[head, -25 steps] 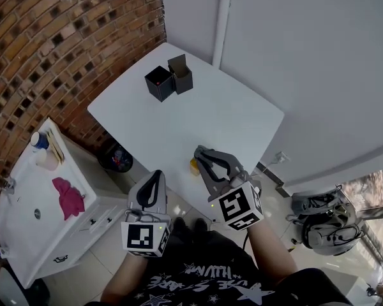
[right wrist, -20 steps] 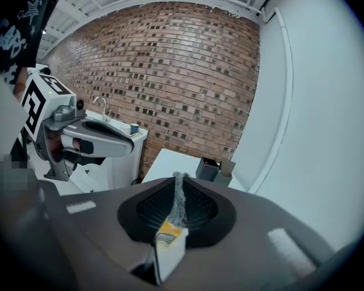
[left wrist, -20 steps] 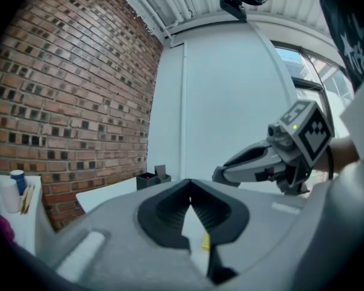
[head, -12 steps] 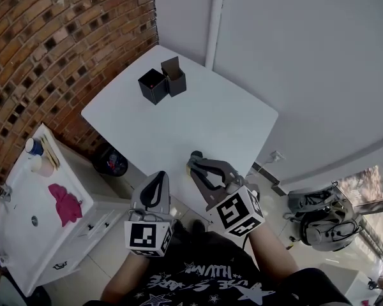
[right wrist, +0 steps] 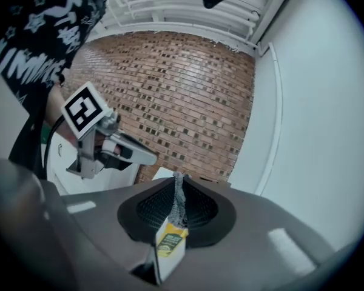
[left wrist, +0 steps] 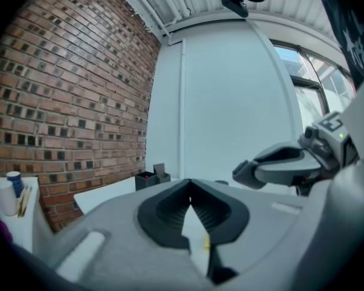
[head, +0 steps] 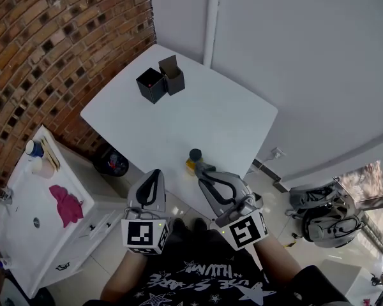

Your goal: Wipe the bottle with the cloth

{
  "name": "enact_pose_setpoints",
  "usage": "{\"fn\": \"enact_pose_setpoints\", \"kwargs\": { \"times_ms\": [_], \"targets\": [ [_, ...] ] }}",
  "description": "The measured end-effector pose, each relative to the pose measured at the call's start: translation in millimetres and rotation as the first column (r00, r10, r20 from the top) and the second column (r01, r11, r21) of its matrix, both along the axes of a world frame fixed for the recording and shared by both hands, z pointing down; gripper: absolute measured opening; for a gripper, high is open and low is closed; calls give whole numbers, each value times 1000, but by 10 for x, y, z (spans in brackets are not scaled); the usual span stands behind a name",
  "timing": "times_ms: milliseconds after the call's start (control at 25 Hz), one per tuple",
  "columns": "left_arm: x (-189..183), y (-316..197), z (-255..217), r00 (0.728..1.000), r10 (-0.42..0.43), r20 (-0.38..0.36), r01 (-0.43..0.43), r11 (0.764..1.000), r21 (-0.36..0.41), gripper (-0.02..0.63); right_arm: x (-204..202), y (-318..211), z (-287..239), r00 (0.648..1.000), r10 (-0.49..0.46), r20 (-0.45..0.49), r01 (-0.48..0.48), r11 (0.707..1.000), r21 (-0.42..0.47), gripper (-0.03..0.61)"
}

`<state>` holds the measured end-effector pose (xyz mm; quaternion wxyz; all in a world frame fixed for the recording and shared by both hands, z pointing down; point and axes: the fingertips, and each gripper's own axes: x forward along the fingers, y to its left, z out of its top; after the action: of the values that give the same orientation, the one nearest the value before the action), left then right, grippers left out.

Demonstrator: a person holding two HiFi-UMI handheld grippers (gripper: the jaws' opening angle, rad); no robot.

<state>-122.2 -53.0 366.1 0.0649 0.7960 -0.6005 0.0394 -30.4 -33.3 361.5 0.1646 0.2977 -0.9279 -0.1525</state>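
Now the right gripper (head: 203, 169), pinching a grey woven cloth (right wrist: 178, 202), sits just short of the upright dark-capped yellow bottle (head: 195, 159) at the white table's (head: 179, 113) near edge. The left gripper (head: 154, 174), pressed together, is farther off.

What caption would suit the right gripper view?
Right gripper shut on a strip of grey cloth, left gripper and brick wall beyond.
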Motion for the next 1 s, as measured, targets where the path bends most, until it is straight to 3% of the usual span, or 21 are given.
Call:
{"fn": "enact_pose_setpoints", "kwargs": {
  "times_ms": [80,200,360,560,1000],
  "targets": [
    [-7,17,69,1000,2,7,-2,1000,-8,5,-75,120,228,997,-31,-72,34,999,41,40],
    [-13,39,143,1000,2,6,-2,1000,-28,5,-265,185,501,978,2,-209,37,982,183,40],
    [-7,62,192,1000,3,-1,-4,999,-50,5,-446,37,735,962,108,-252,-38,962,269,40],
    [-21,76,244,1000,8,-2,-8,998,-59,5,-474,-93,892,940,177,-290,-106,964,245,40],
    [-137,88,271,1000,-3,-4,2,996,-92,5,-477,-84,1267,921,194,-337,-154,978,142,40]
  ]
}}
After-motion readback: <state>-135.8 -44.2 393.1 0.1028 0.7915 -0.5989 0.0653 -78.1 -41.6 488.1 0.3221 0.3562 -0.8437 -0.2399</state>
